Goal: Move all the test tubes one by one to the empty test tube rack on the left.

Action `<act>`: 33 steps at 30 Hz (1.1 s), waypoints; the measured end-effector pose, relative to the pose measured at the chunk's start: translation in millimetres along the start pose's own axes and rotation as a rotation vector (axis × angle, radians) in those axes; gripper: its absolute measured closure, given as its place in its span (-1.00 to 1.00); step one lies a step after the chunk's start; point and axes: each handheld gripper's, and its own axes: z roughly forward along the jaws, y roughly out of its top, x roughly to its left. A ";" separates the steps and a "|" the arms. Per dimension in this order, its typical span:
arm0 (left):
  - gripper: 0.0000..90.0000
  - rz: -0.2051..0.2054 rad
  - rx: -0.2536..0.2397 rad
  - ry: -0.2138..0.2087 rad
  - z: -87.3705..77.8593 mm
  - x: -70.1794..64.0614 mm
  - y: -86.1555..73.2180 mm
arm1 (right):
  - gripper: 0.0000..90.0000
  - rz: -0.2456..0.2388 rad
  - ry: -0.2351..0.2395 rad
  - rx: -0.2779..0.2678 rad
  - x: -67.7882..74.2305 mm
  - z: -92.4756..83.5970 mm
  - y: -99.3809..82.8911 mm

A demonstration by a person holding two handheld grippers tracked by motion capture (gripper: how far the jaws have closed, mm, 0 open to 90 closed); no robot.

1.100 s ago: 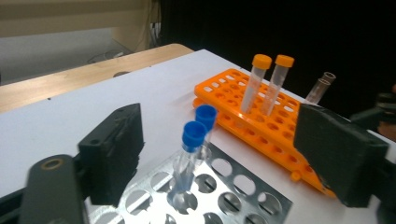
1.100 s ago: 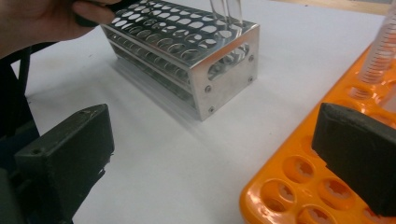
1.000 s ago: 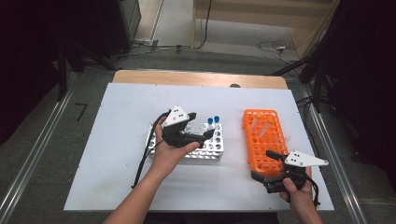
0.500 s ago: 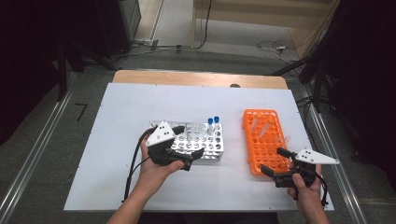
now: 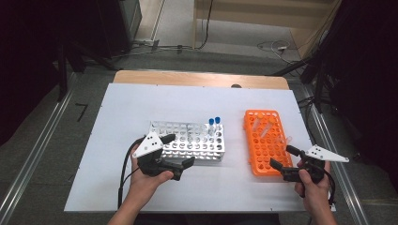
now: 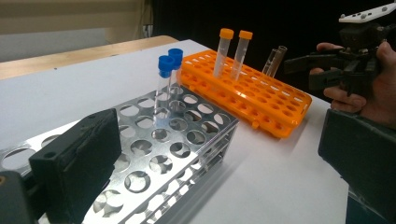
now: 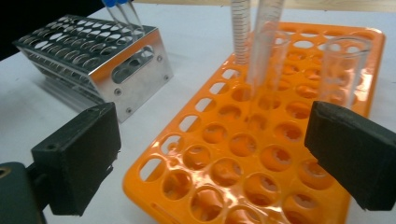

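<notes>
Your left gripper sits at the near-left corner of the metal rack, jaws wide, having just finished opening, with nothing held. Two blue-capped tubes stand upright at the rack's far-right end. The orange rack lies just right of the metal rack, apart from it. Your right gripper hovers at the orange rack's near-right corner, jaws wide, empty.

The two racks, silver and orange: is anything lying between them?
No. Between the silver rack and the orange rack is a bare strip of white table, seen in the high view.
</notes>
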 end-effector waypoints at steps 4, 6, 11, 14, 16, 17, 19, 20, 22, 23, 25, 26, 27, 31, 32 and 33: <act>-1.00 0.000 0.008 0.019 -4.9 4.2 -2.7 | -0.93 0.016 -0.023 -0.010 -7.8 -3.7 0.3; -1.00 -0.002 0.012 0.026 -7.2 6.7 -4.2 | -0.92 0.022 -0.039 -0.015 -12.0 -5.1 0.7; -1.00 -0.012 0.009 0.038 -11.2 10.4 -4.9 | -0.76 0.056 -0.098 -0.005 -20.9 -4.5 3.2; -1.00 -0.013 0.009 0.040 -12.3 11.1 -5.1 | -0.70 0.065 -0.123 -0.004 -25.6 -2.8 3.5; -1.00 -0.014 0.010 0.042 -12.5 12.0 -5.5 | -0.62 0.071 -0.149 -0.007 -28.2 -1.5 3.9; -1.00 -0.017 0.008 0.042 -12.5 12.4 -5.8 | -0.59 0.074 -0.162 -0.005 -29.4 -0.8 4.3; -1.00 -0.018 0.010 0.043 -12.6 12.8 -6.0 | -0.50 0.080 -0.180 -0.009 -31.6 1.1 5.0; -1.00 -0.017 0.011 0.044 -12.6 13.0 -6.0 | -0.45 0.078 -0.188 -0.009 -32.6 2.3 5.4; -1.00 -0.020 0.011 0.044 -12.5 13.1 -6.1 | -0.36 0.077 -0.198 -0.007 -33.9 5.1 5.7; -1.00 -0.020 0.011 0.045 -12.4 13.1 -6.1 | -0.32 0.078 -0.205 -0.005 -34.5 6.7 5.7; -1.00 -0.020 0.010 0.043 -12.3 13.0 -6.1 | -0.23 0.079 -0.219 -0.001 -35.8 9.5 5.4; -1.00 -0.018 0.010 0.042 -12.4 12.9 -6.0 | -0.17 0.082 -0.227 -0.001 -36.5 10.4 5.1; -1.00 -0.018 0.010 0.041 -12.5 12.8 -6.0 | -0.11 0.085 -0.230 -0.004 -37.1 10.9 4.9; -1.00 -0.019 0.010 0.042 -12.2 12.9 -6.1 | 0.08 0.081 -0.238 -0.013 -38.3 12.9 4.4; -1.00 -0.021 0.011 0.041 -12.0 12.8 -6.2 | 0.12 0.078 -0.238 -0.011 -37.8 13.7 4.4; -1.00 -0.019 0.014 0.041 -11.8 12.8 -6.4 | 0.15 0.073 -0.236 -0.010 -37.0 14.5 4.4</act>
